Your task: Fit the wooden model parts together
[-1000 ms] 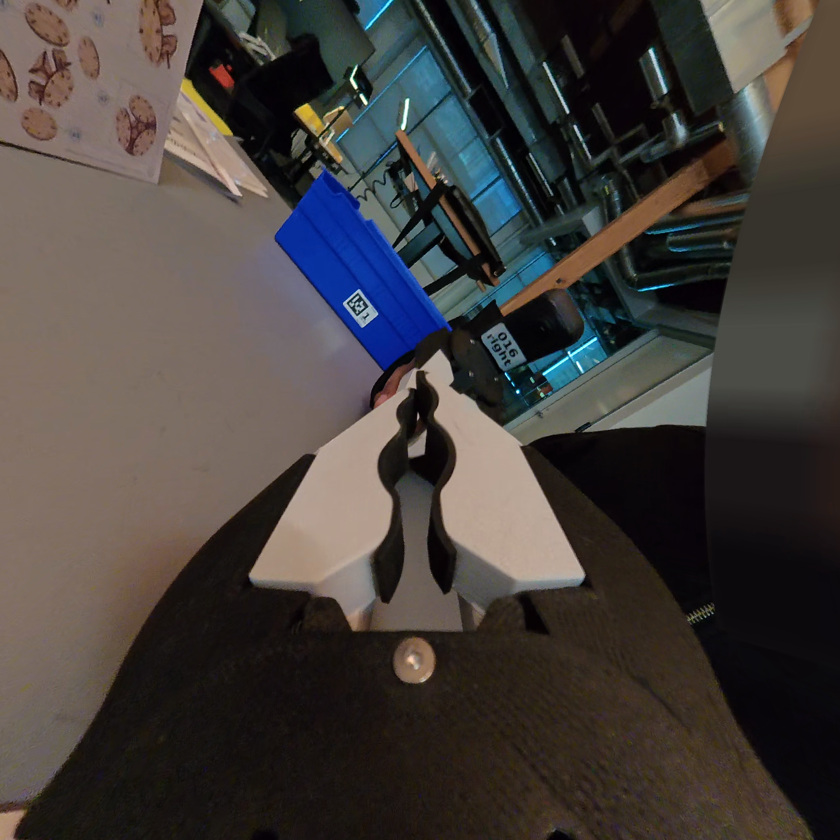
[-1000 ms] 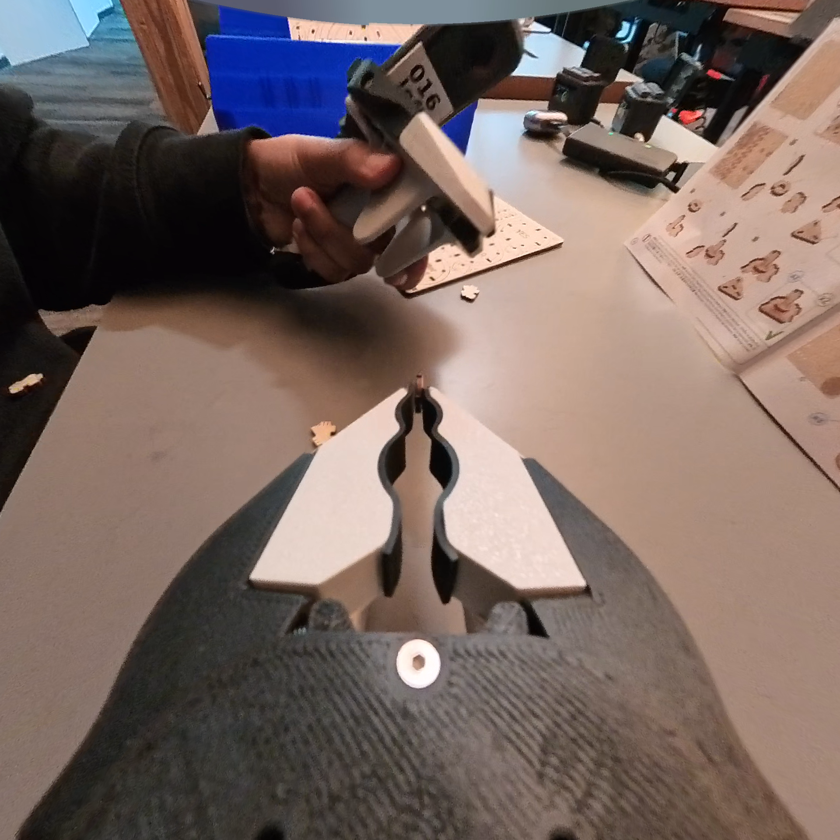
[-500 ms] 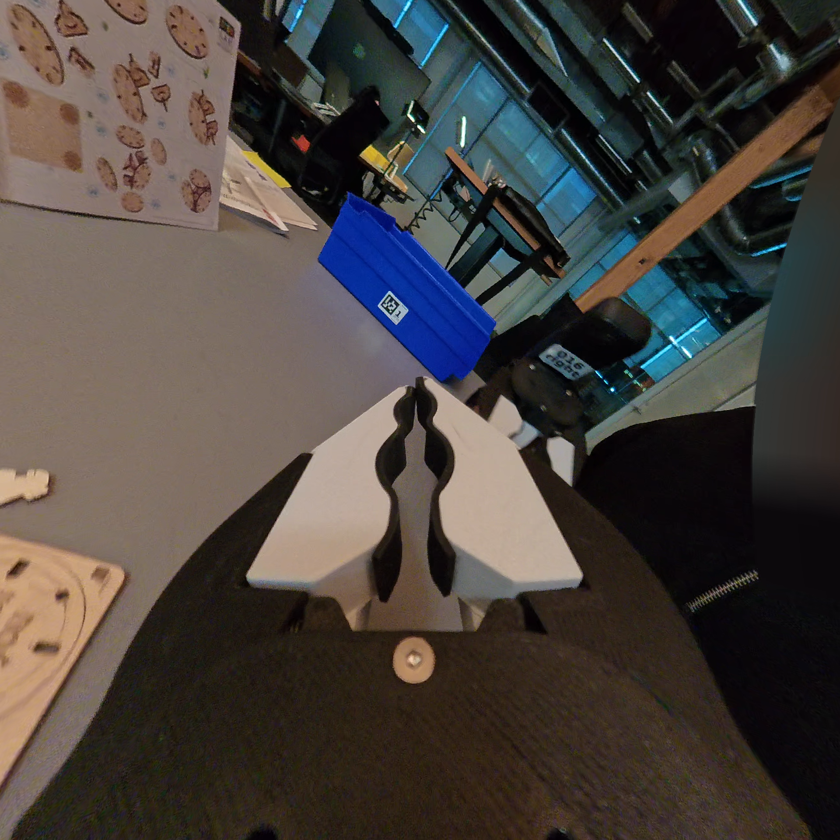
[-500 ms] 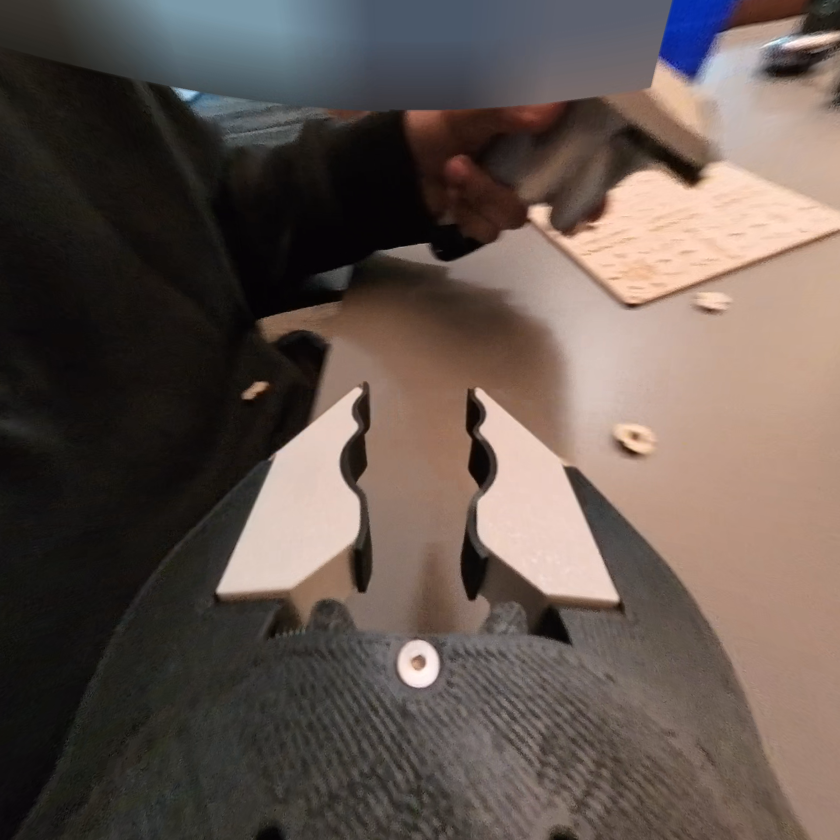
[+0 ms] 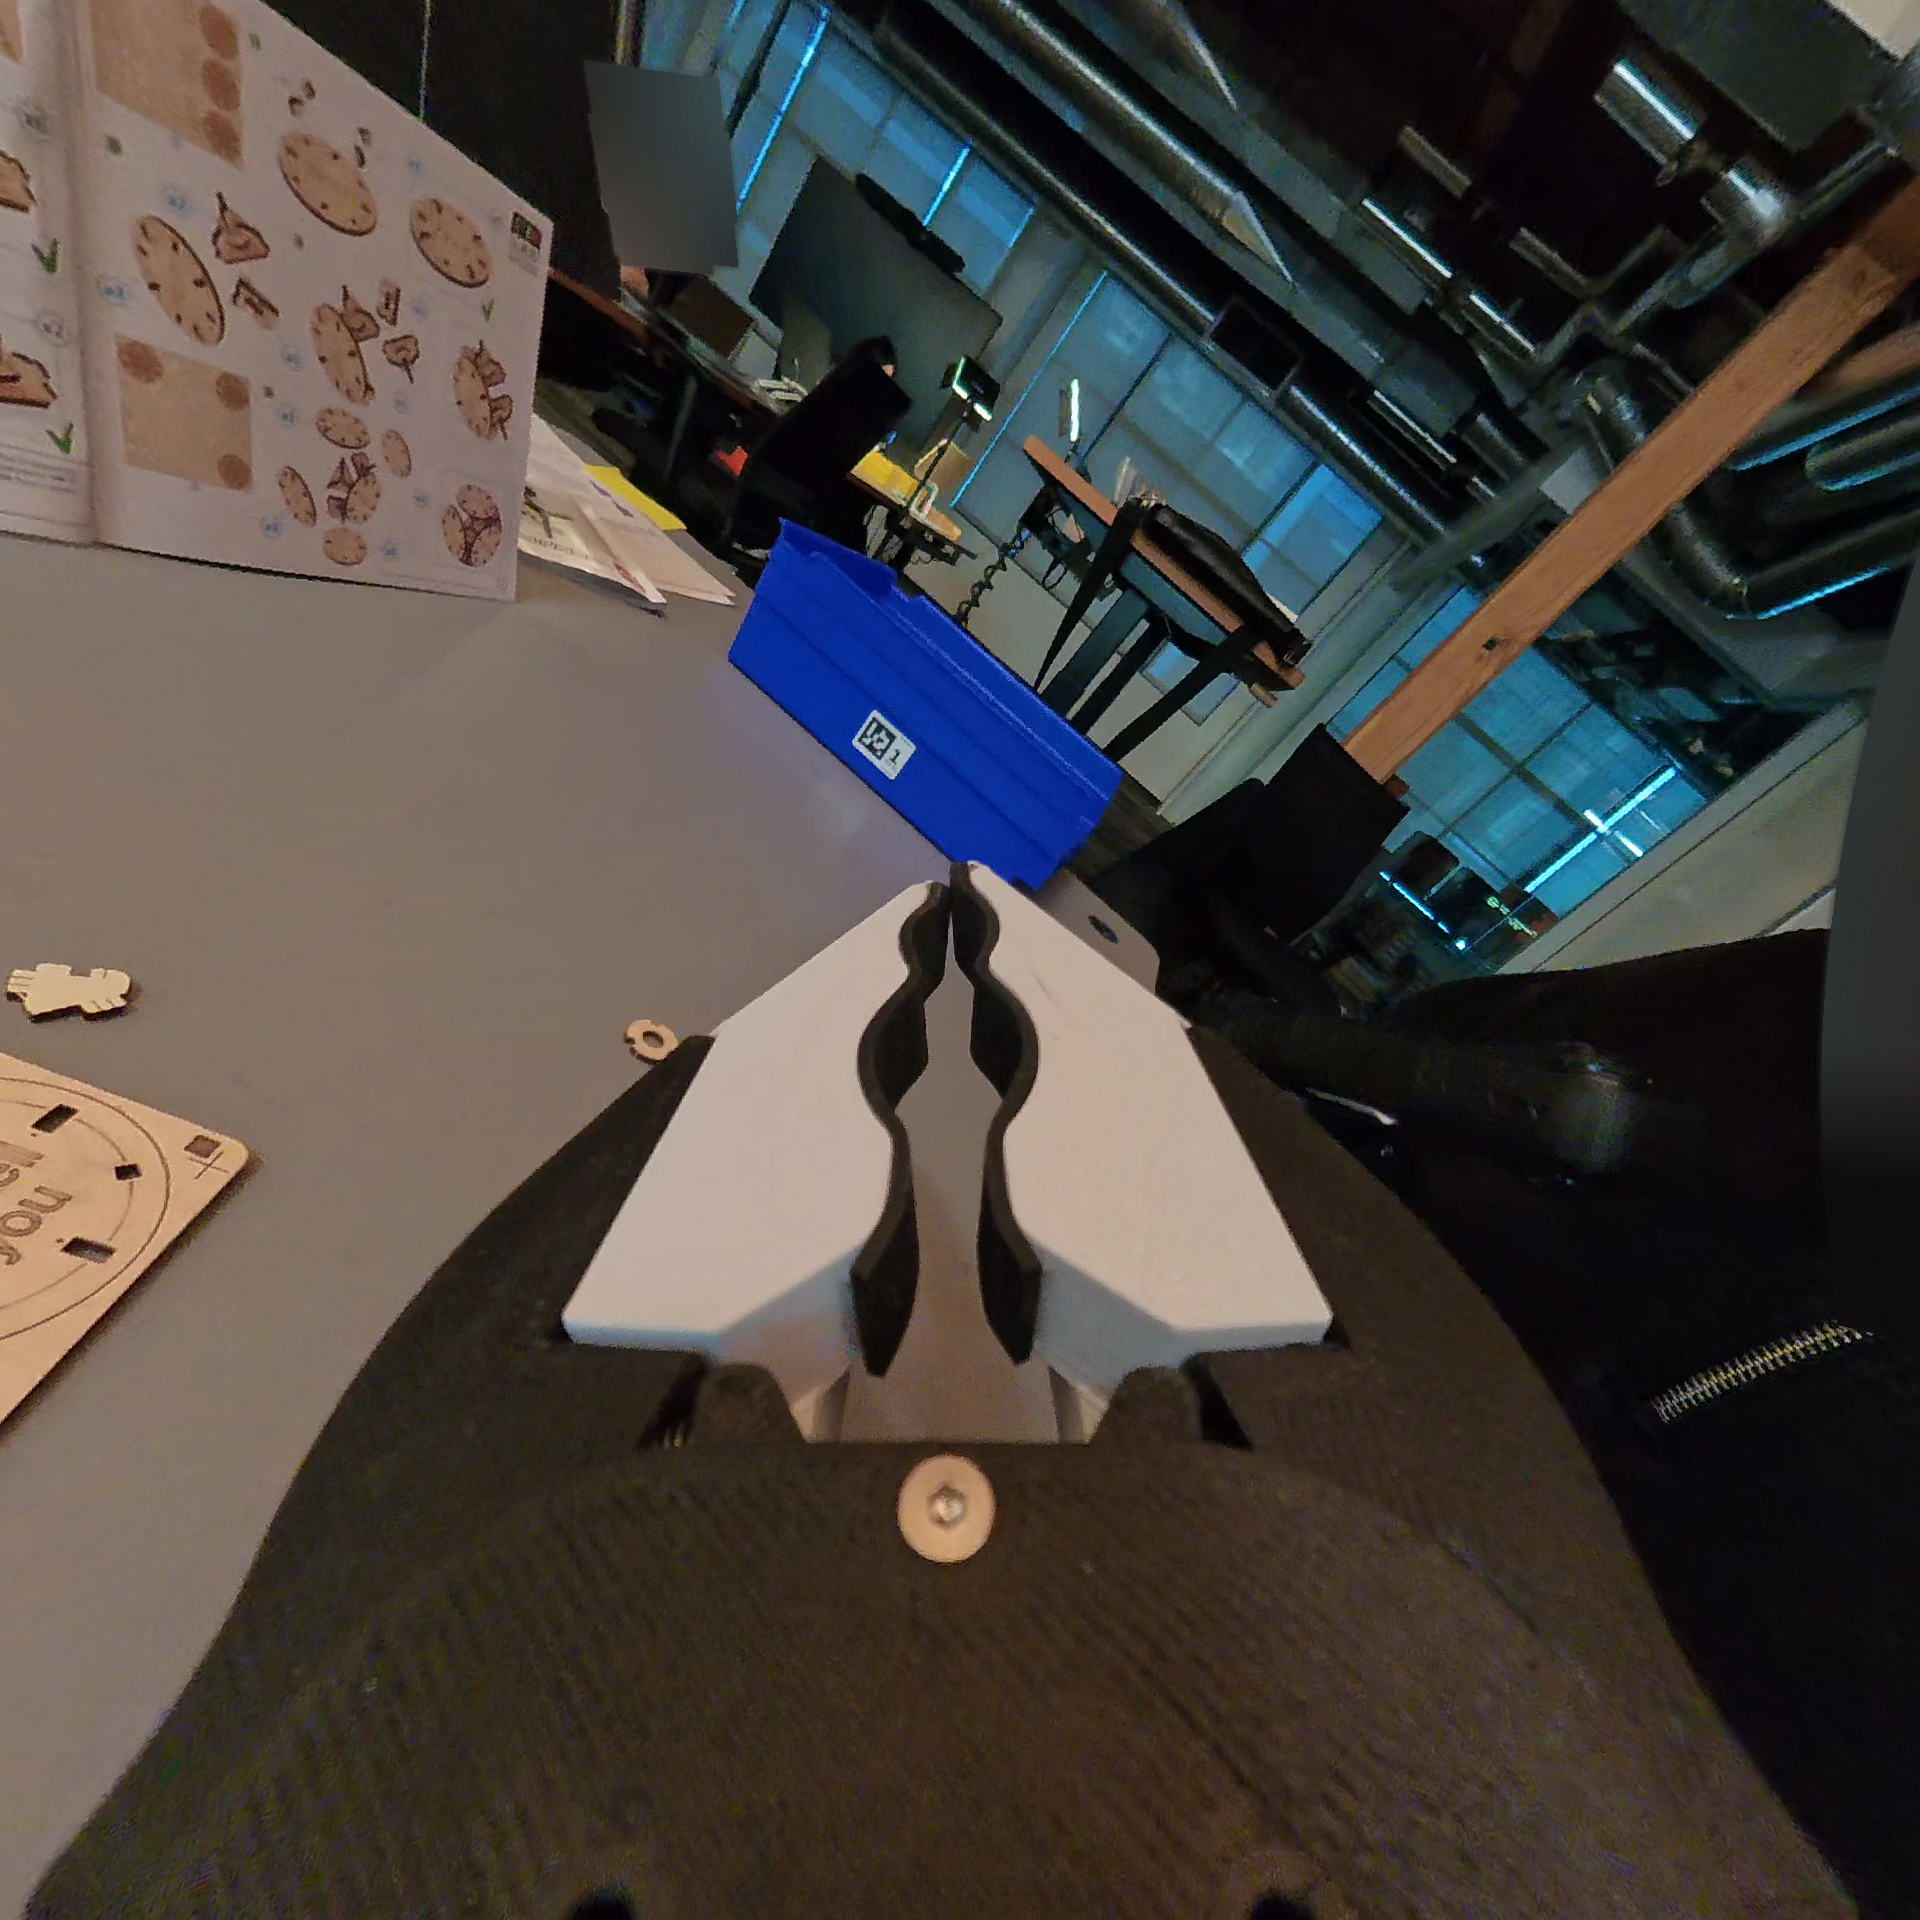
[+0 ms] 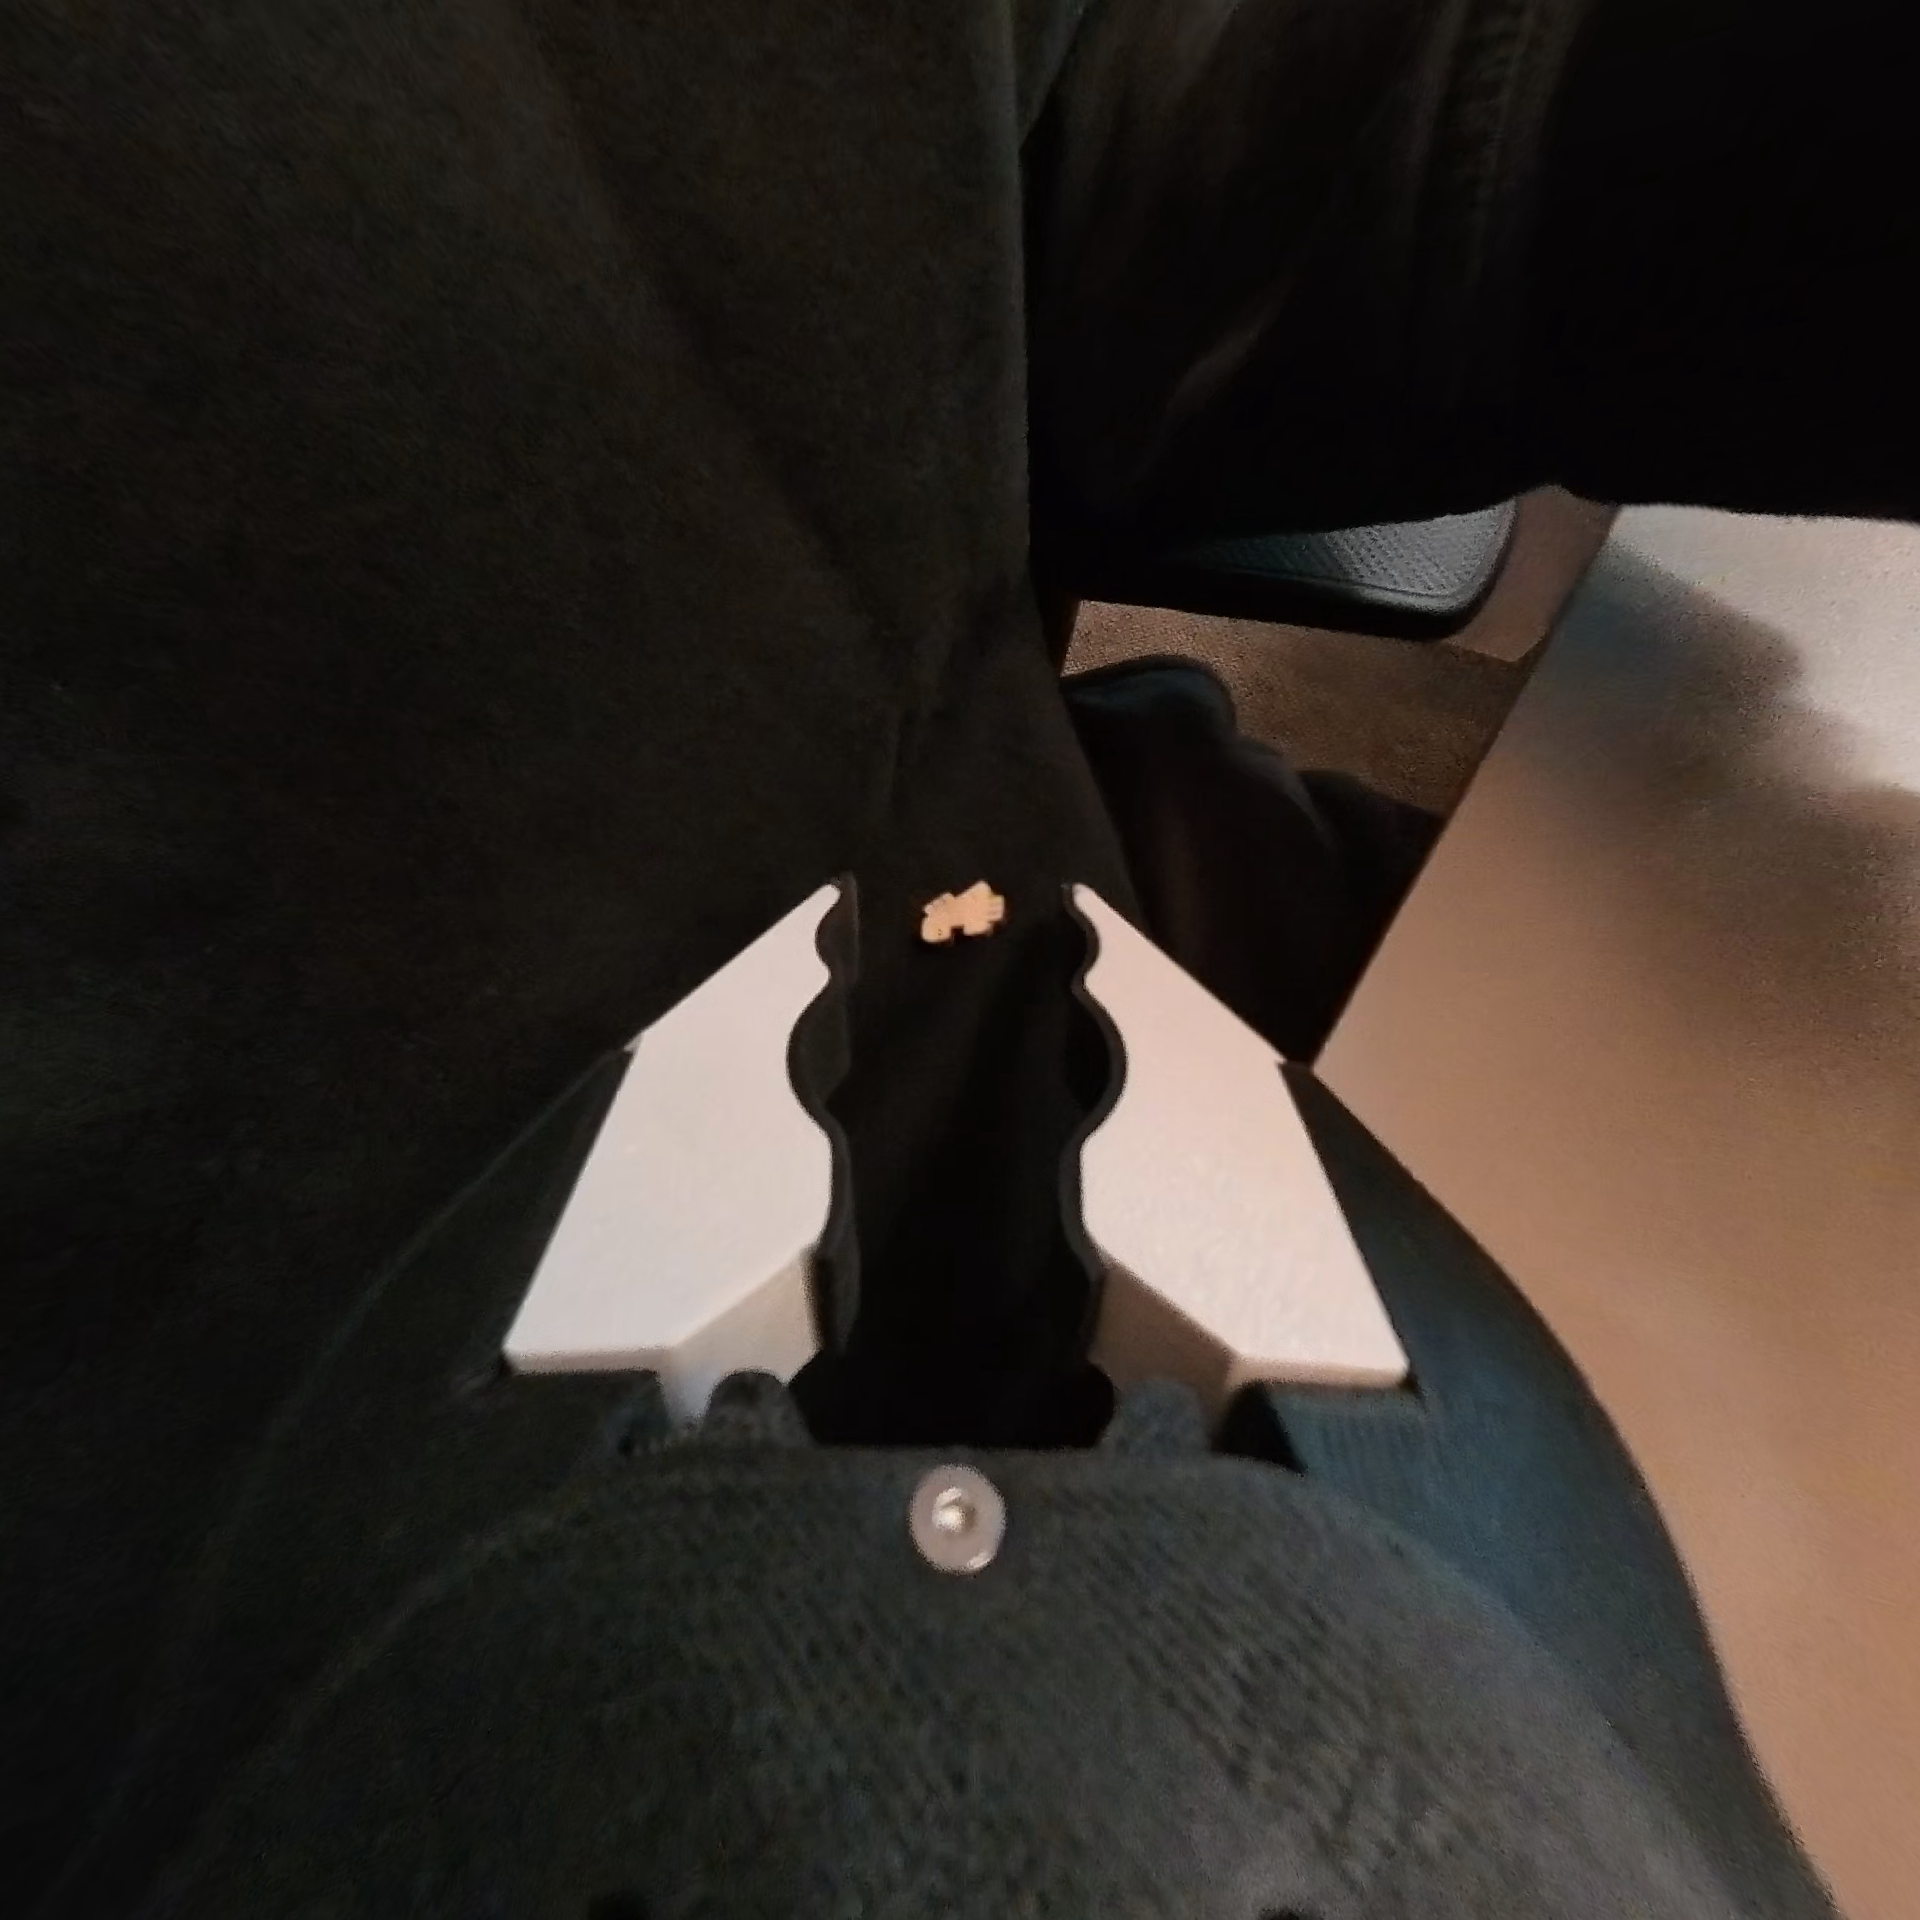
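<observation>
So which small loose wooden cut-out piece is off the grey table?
The pale wooden piece on the person's dark clothing, framed by the open right gripper.

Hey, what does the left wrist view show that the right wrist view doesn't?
Left wrist view only: the shut left gripper above the table, a blue bin, an instruction sheet, a wooden board, and two loose wooden pieces.
Right wrist view only: the open right gripper, and a small wooden piece lying on dark clothing, between the fingertips but untouched.
Both: the grey table.
</observation>
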A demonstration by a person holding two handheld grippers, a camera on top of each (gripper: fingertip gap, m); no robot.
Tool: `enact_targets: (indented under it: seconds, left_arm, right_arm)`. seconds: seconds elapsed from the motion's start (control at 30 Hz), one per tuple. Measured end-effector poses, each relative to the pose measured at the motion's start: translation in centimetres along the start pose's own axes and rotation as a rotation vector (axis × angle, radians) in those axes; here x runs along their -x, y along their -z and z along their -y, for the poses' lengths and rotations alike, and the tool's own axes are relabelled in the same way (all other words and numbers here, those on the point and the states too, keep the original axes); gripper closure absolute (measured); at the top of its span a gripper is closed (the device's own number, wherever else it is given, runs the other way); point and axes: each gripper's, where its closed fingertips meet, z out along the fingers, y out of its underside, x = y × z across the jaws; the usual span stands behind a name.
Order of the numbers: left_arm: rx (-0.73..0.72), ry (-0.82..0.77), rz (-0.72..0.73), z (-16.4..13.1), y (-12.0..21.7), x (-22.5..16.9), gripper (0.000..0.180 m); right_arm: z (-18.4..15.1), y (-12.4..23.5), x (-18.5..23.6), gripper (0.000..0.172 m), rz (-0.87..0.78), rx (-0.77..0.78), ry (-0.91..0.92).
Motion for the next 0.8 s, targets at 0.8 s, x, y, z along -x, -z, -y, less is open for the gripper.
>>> enact_targets:
  seconds: [0.8]
  left_arm:
    - [-0.064, -0.14, 0.045, 3.3, -6.4, 2.7, 0.17]
  right_arm:
    - [1.2, 28.3, -17.8, 0.159, -0.937, -0.519, -0.025]
